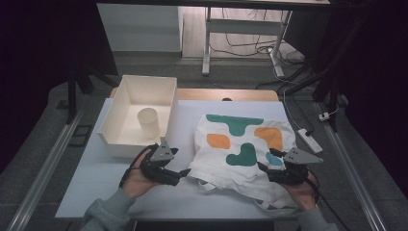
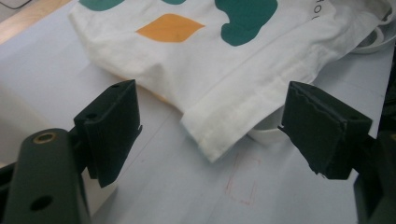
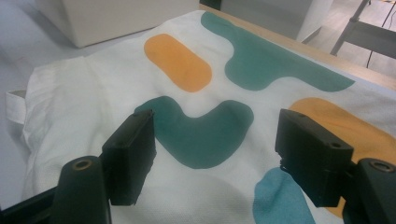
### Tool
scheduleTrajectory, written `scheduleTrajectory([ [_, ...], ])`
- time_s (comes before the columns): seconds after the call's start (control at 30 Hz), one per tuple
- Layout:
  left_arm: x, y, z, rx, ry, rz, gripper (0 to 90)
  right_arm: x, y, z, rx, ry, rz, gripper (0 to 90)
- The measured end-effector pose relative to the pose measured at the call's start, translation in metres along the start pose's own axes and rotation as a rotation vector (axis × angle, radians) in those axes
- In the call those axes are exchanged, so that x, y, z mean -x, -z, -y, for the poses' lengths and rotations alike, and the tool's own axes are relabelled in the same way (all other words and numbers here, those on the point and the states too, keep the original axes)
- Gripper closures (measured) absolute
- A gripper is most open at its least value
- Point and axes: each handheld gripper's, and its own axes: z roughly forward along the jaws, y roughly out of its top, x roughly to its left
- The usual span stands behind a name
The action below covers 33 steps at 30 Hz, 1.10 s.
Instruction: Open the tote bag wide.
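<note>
Grey sleeves come in from the near edge, each hand carrying a black gripper. Off to the far left sits a cream plastic bin (image 1: 126, 108) with a pale cup (image 1: 148, 123) standing inside it; nothing lies between the bin and the bag. Spread on the right half of the table is a white tote bag (image 1: 243, 149), rumpled, printed with teal and orange blobs, its strap loops (image 1: 269, 204) trailing off the near edge. At its near-left corner hovers the left gripper (image 2: 210, 135), jaws wide, the corner between them but untouched. Over the bag's right side the right gripper (image 3: 217, 154) hangs, jaws wide too, gripping nothing. White tabletop (image 1: 96, 178); beyond, a grey floor, desk legs and cables.
</note>
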Motion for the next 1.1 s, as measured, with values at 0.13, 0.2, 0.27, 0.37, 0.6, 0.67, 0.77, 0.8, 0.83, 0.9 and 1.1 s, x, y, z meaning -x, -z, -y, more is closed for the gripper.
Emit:
scheduleTrajectory([
  [0.13,0.000,-0.009,-0.009,-0.003,-0.004,0.017,20.1,0.000,0.000,0.000,0.001,-0.001,0.002,28.8],
  [0.2,0.001,-0.013,-0.012,-0.005,-0.007,0.026,20.2,0.000,0.001,-0.001,0.002,0.000,0.002,28.9],
  [0.27,0.001,-0.018,-0.018,-0.011,-0.011,0.032,20.3,0.000,0.001,-0.002,0.006,-0.001,0.003,28.9],
  [0.37,0.000,-0.025,-0.025,-0.018,-0.016,0.042,20.3,0.000,0.001,-0.002,0.007,0.001,0.002,28.8],
  [0.6,0.001,-0.043,-0.036,-0.040,-0.038,0.070,20.4,0.000,0.001,-0.001,-0.001,0.004,0.002,28.8],
  [0.67,0.002,-0.047,-0.036,-0.046,-0.050,0.079,20.7,0.000,0.001,-0.002,0.004,0.004,0.003,28.9],
  [0.77,0.003,-0.051,-0.034,-0.069,-0.070,0.084,20.7,0.000,0.001,-0.002,0.009,-0.001,0.001,28.9],
  [0.8,0.002,-0.052,-0.033,-0.073,-0.069,0.088,20.8,0.000,0.001,-0.002,0.009,-0.001,-0.001,28.9],
  [0.83,0.001,-0.052,-0.031,-0.076,-0.063,0.091,21.0,0.000,0.001,-0.002,0.005,0.003,-0.002,28.9],
  [0.9,0.001,-0.054,-0.029,-0.087,-0.061,0.092,21.1,0.000,0.000,-0.001,0.001,0.003,-0.004,28.9],
  [1.1,0.008,-0.058,-0.026,-0.101,-0.075,0.111,21.7,-0.002,-0.002,-0.001,-0.004,0.009,-0.010,28.9],
])
